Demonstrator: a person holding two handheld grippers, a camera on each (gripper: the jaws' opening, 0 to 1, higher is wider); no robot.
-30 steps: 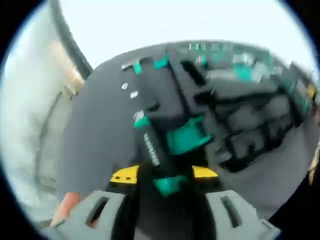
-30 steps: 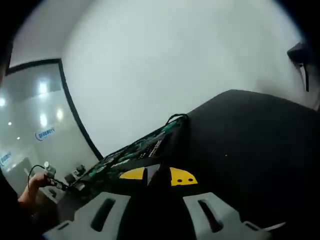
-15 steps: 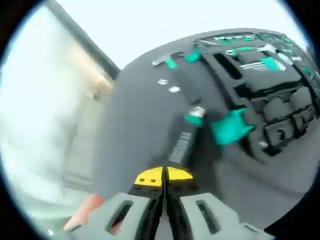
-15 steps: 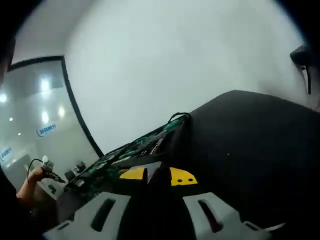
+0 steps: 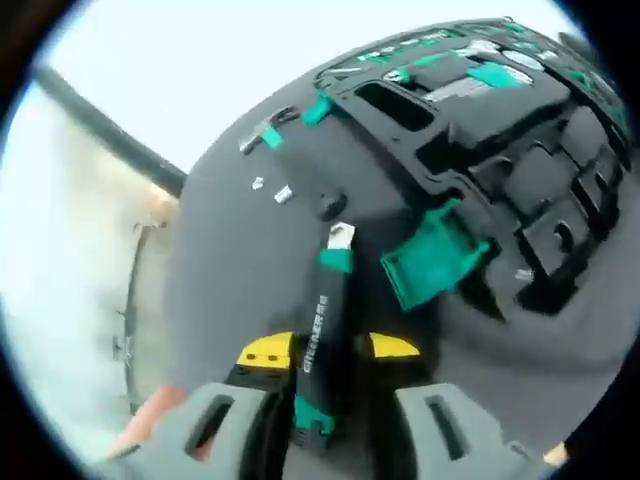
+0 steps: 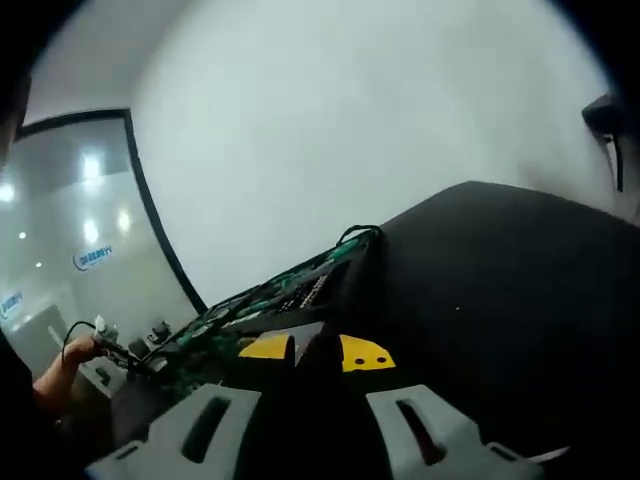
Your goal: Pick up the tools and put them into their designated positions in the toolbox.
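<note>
While its lower end hides behind the tips, the black-and-teal utility knife (image 5: 322, 335) lies between the spread jaws of the left tool (image 5: 328, 352) on the dark worktop (image 5: 230, 270), near the toolbox (image 5: 500, 150); the right tool (image 6: 314, 352) looks closed

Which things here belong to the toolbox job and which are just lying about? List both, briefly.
Part of the job:
- utility knife, lying between the open jaws of the left hand-held gripper
- toolbox with its empty moulded slots
- green tool at the toolbox edge
- small loose tools on the dark table

Lying about:
- glass partition
- another person's hand in the background
</note>
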